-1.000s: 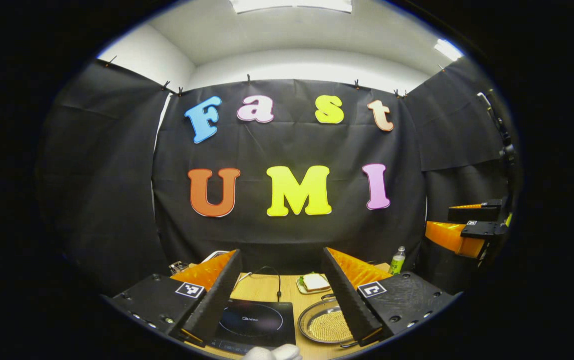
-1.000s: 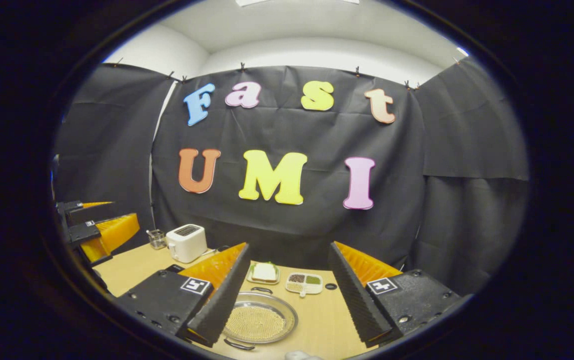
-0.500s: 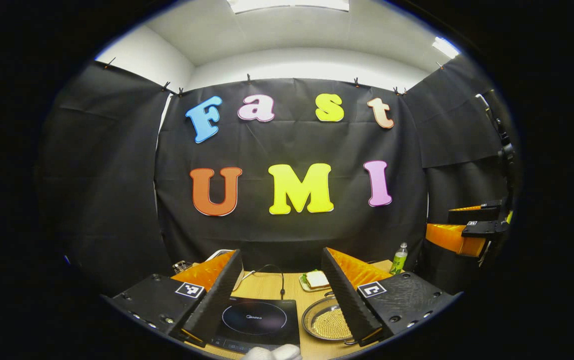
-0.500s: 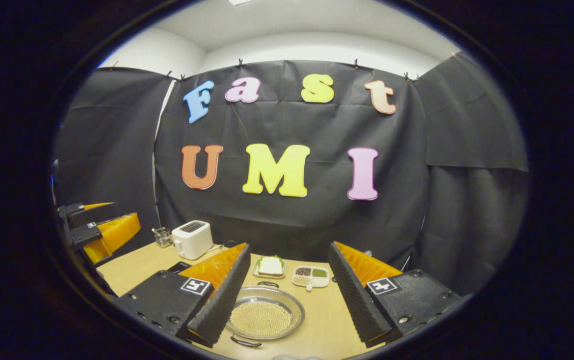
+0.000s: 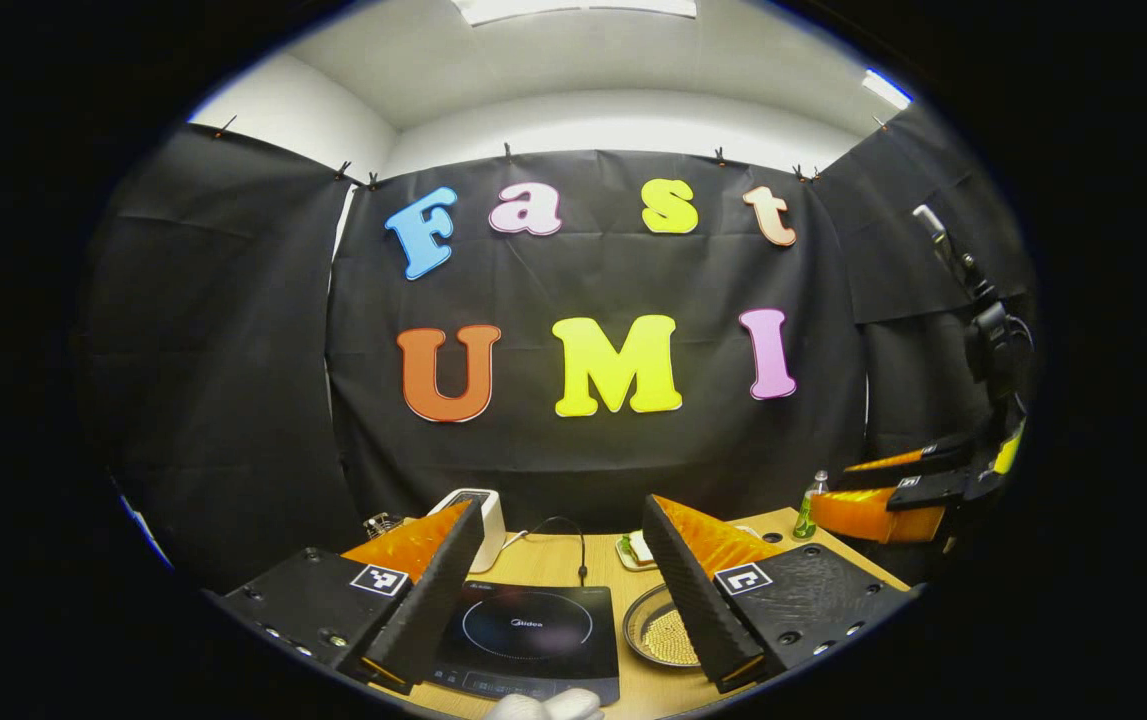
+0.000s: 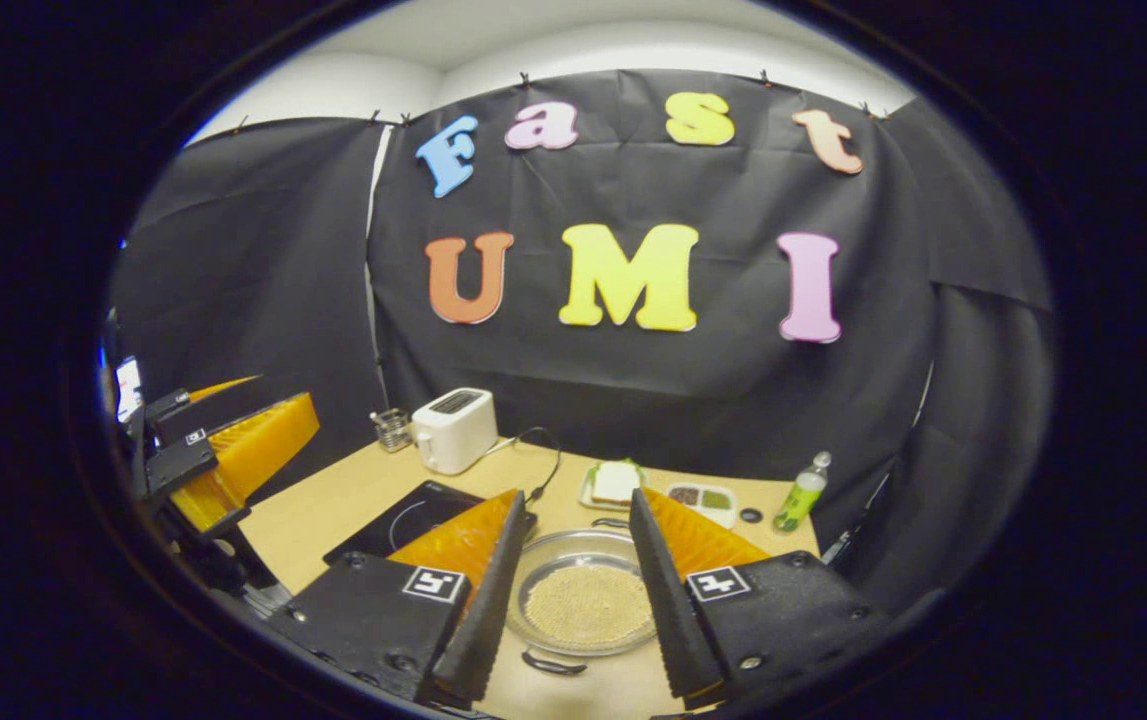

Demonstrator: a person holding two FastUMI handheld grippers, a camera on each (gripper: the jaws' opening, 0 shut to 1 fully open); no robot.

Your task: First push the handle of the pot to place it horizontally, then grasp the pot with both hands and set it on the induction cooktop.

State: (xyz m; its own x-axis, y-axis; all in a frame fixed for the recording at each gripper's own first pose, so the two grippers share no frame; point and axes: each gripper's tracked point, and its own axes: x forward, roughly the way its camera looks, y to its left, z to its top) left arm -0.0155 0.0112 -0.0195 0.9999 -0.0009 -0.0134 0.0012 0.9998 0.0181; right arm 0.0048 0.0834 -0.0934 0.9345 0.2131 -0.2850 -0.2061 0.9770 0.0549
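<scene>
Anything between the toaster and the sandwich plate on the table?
Right gripper view: a black power cord loops between the toaster and the sandwich plate; otherwise bare table.

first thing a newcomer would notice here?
Likely the shallow metal pot of pale grains, framed between the right tool's open fingers. Left of it lies the black induction cooktop, ahead of the left tool. A white toaster stands at the table's back.

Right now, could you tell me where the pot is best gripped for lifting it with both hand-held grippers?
Probably by its two small loop handles: the near one and the far one. The pot is shallow and round, so its thin rim offers little purchase. The handles now lie front and back; turned sideways, each could be approached from its own side.
</scene>
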